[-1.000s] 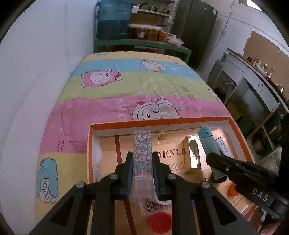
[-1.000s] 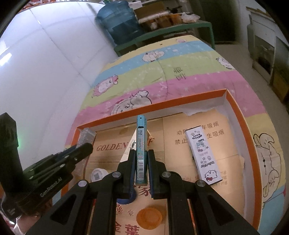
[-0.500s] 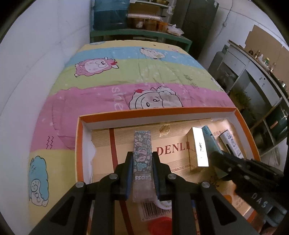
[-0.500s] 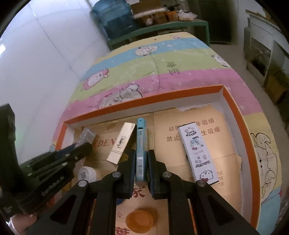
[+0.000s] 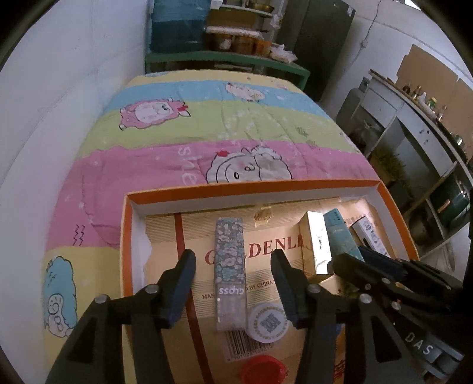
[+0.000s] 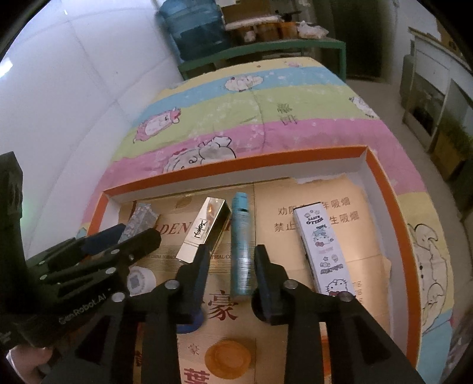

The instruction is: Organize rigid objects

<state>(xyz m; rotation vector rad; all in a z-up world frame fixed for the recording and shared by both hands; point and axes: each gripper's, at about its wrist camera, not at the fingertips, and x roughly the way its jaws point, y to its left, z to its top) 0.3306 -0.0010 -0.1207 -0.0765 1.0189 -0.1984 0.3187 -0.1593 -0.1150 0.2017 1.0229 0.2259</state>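
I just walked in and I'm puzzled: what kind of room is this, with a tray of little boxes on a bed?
Probably a lived-in storeroom or workshop, not a proper bedroom: a cartoon quilt covers the bed, a water jug stands on a green bench, and cluttered shelves line the wall.

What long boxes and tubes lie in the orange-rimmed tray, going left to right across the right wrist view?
Floral gloss box → gold box → teal tube → white cartoon-cat box.
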